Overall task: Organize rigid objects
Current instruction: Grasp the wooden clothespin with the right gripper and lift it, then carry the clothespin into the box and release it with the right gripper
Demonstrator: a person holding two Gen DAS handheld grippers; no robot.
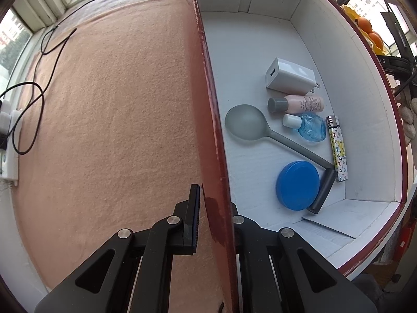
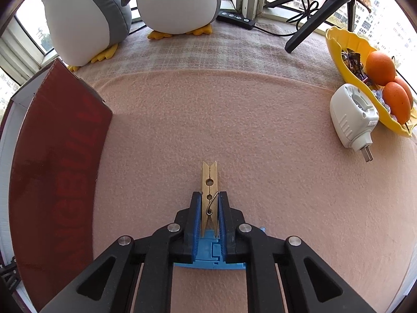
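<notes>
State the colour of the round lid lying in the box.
Blue lid; clearest in the left wrist view.

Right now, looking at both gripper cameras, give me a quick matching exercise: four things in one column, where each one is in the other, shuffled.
Things:
1. clothespin
2. spoon
3. oranges
4. box wall

Places:
A. in the yellow dish
B. clamped by the left gripper
C. lying in the box
D. between the right gripper's fingers

Pairs: 1-D, 2-C, 3-A, 4-B

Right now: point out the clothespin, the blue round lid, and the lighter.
clothespin [image 2: 209, 182], right wrist view, wooden body near its hole.
blue round lid [image 1: 297, 185], left wrist view, top face.
lighter [image 1: 338, 154], left wrist view, patterned body.
</notes>
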